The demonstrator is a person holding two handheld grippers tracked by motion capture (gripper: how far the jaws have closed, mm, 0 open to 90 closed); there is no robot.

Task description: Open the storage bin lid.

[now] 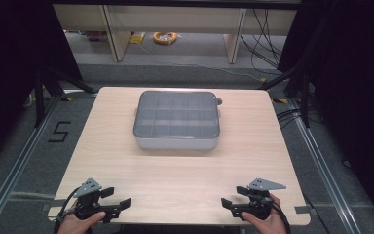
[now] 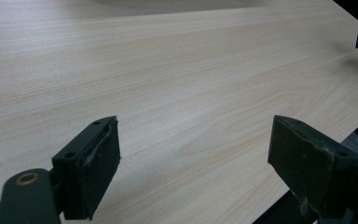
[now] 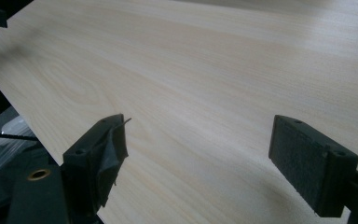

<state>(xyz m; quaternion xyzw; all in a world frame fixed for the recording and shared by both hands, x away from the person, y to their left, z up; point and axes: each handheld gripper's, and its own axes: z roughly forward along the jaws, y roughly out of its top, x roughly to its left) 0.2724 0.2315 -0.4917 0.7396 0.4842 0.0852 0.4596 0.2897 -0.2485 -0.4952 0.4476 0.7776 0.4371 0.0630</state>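
While the pale wooden table [image 1: 175,170] spreads wide, a grey lidded compartment box [image 1: 177,120] sits at its middle toward the far side, well apart from both grippers. At the near edge, the left gripper [image 1: 116,201] rests in the person's left hand [image 1: 75,223], jaws spread apart and holding nothing. Opposite, the right gripper [image 1: 233,201] rests in the right hand [image 1: 268,222], jaws likewise parted and empty.
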